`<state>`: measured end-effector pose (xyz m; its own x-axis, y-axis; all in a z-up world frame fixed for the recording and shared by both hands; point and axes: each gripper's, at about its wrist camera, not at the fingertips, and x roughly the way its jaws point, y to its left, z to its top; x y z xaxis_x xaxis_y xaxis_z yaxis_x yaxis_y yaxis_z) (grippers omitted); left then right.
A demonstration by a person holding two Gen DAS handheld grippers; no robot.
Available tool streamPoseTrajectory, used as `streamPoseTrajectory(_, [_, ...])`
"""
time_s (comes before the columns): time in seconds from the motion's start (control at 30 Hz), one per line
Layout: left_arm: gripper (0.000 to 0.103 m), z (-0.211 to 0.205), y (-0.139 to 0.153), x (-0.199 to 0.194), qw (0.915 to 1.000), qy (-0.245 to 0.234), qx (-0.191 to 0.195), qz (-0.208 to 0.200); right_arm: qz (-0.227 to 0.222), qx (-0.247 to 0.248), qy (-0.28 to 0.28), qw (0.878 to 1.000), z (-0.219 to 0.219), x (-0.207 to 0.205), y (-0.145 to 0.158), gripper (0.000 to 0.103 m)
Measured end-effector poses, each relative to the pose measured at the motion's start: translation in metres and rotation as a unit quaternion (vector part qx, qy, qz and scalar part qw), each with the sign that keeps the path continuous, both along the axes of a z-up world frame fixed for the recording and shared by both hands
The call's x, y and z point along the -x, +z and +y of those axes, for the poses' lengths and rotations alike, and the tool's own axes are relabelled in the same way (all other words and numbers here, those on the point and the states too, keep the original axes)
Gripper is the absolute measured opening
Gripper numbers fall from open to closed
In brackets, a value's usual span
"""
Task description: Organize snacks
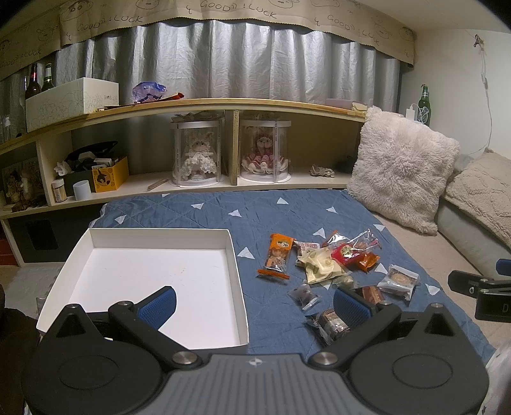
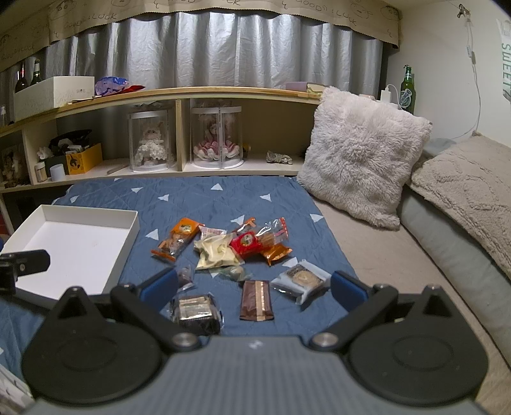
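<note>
Both wide open, gripping nothing: left gripper (image 1: 255,303), right gripper (image 2: 254,287). "GOOD LUCK" printed along beige curtain valance (image 1: 204,16); "SWEET" on white wall banner (image 2: 505,48).

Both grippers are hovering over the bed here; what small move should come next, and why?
Probably lower the right gripper onto the brown bar. Its jaws stand open and empty, and the bar lies flat on the blue quilt, apart from the other snacks. The white box holds nothing yet. The left gripper, also open, hangs at the box's near corner.

The right gripper (image 2: 252,287) hangs wide apart over wrapped snacks (image 2: 223,252) beside a white box (image 2: 127,242).
</note>
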<state>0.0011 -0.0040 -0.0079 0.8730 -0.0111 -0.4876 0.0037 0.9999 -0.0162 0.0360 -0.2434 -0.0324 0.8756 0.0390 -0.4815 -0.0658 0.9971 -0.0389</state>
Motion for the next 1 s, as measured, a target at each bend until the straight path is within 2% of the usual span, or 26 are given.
streamPoseTrajectory(0.53, [0.103, 0.000, -0.003, -0.008, 0.9999, 0.008, -0.001, 0.011, 0.016, 0.001, -0.002, 1.000, 0.000, -0.004, -0.002, 0.102])
streamPoseTrajectory(0.73, [0.103, -0.005, -0.002, -0.024, 0.9997, 0.013, -0.008, 0.019, 0.043, 0.002, -0.007, 0.999, 0.000, -0.017, -0.002, 0.102])
streamPoseTrajectory(1.0, [0.103, -0.006, -0.007, -0.054, 0.9982, 0.033, 0.011, 0.049, 0.079, -0.009, -0.004, 0.997, -0.002, -0.041, -0.008, 0.102])
